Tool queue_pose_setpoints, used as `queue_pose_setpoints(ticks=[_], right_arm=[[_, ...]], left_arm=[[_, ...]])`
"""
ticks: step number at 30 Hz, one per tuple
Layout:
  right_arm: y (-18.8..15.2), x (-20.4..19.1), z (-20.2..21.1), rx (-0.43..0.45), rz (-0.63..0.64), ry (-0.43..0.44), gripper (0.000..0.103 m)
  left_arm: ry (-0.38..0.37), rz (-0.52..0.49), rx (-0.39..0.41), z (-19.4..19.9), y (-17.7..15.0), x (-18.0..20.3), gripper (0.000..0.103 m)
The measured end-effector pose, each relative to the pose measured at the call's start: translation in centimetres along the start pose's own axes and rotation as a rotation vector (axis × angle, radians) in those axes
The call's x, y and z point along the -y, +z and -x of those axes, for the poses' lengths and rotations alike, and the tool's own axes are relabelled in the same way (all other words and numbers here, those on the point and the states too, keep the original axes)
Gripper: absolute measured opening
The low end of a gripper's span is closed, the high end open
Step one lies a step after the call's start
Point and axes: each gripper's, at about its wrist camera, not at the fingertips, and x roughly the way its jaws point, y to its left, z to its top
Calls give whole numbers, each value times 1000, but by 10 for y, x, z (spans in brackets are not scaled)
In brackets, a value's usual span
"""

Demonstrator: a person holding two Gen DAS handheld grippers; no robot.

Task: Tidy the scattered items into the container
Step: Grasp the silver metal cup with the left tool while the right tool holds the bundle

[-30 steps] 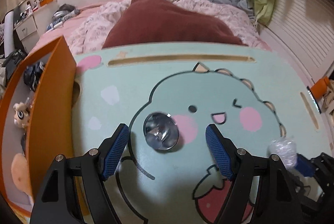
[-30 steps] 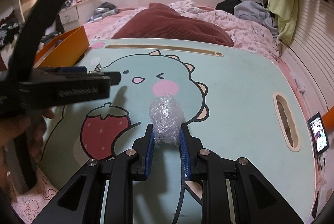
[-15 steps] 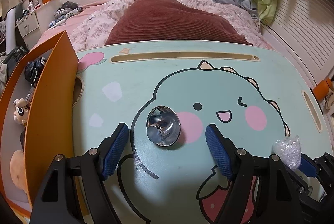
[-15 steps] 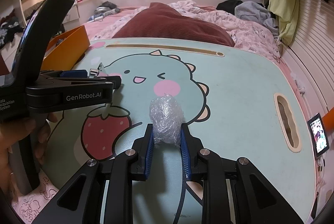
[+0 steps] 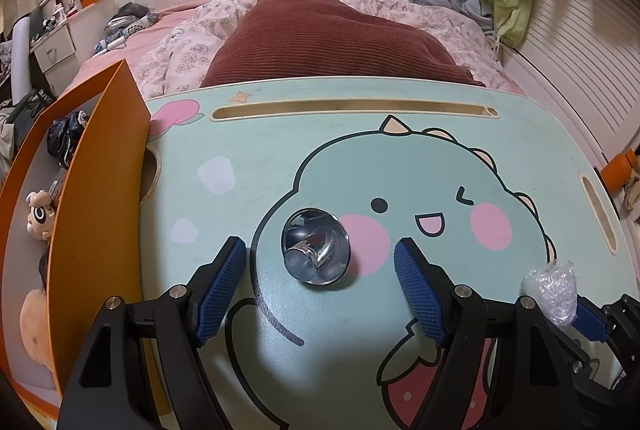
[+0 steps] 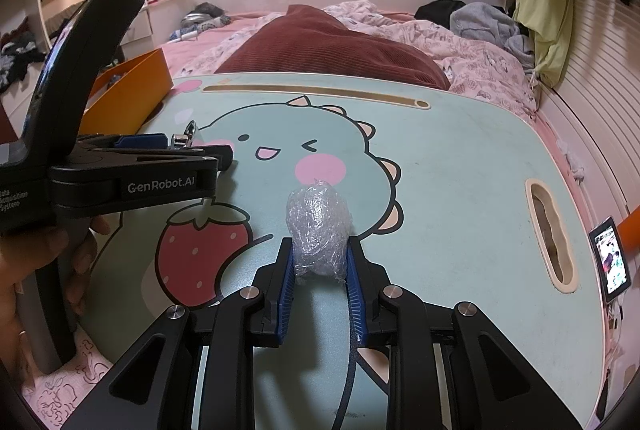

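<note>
Crinkled plastic wad (image 6: pixel 318 232) is being pinched by the right hand-held gripper (image 6: pixel 320 284); the left hand-held gripper (image 5: pixel 320 284) is hanging spread around the metal cup (image 5: pixel 316 252). Close squarely, then carry toward the orange container (image 5: pixel 96 197) at nine o'clock.

This is a home bedroom. A bed (image 5: pixel 280 13) with a floral quilt (image 6: pixel 472 69) and dark red pillow (image 5: pixel 328 41) lies behind a cartoon lap table (image 5: pixel 400 133). Clothes (image 6: pixel 536 13) hang at the right, and a dresser (image 5: pixel 52 49) stands at the left.

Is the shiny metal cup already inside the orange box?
No, the shiny metal cup stands on the dinosaur-print table, beside the orange box.
</note>
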Motion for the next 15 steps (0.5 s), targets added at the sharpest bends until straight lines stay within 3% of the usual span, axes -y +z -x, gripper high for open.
queue_pose_setpoints(ticks=[15], right_arm=[[0, -1, 0, -1, 1, 0, 24]], left_arm=[[10, 7, -10, -6, 8, -3, 77]])
